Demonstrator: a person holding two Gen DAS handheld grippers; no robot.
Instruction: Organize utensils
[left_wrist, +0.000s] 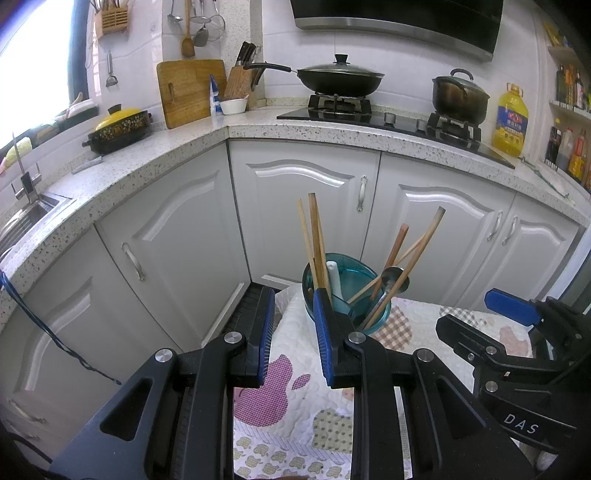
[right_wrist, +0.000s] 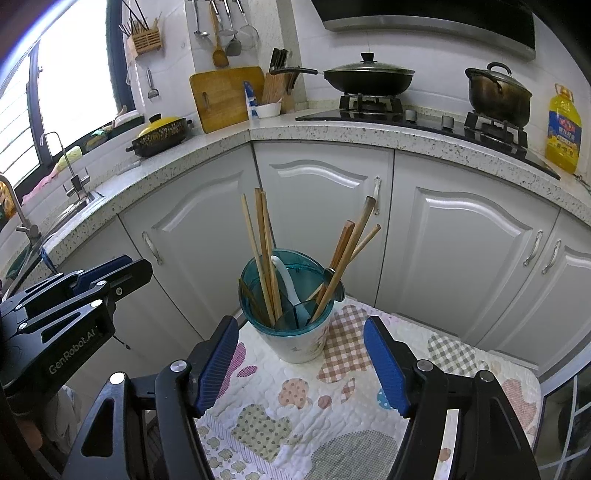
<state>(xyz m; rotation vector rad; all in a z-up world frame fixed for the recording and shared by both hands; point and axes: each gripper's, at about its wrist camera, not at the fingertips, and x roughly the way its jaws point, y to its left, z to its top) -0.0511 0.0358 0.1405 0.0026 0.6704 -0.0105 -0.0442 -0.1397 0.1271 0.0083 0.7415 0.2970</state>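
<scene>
A teal-rimmed utensil holder (right_wrist: 295, 332) stands on a patchwork-cloth table (right_wrist: 332, 413); it also shows in the left wrist view (left_wrist: 369, 295). It holds several wooden chopsticks (right_wrist: 264, 254), a white spoon (right_wrist: 286, 280) and a metal spoon (left_wrist: 392, 277). My right gripper (right_wrist: 301, 365) is open and empty, just in front of the holder. My left gripper (left_wrist: 295, 332) is open and empty, to the left of the holder, its right finger (left_wrist: 325, 332) overlapping the holder's rim in view. Each gripper shows in the other's view: the left one (right_wrist: 107, 273) and the right one (left_wrist: 513, 306).
White cabinets (right_wrist: 314, 206) stand close behind the table under a speckled counter (right_wrist: 221, 144). On the counter are a yellow-lidded pot (right_wrist: 162, 134), cutting board (right_wrist: 225, 96), knife block (right_wrist: 277, 85), wok (right_wrist: 369, 77), stockpot (right_wrist: 496, 92) and oil bottle (right_wrist: 563, 129). A sink (right_wrist: 55, 218) is at left.
</scene>
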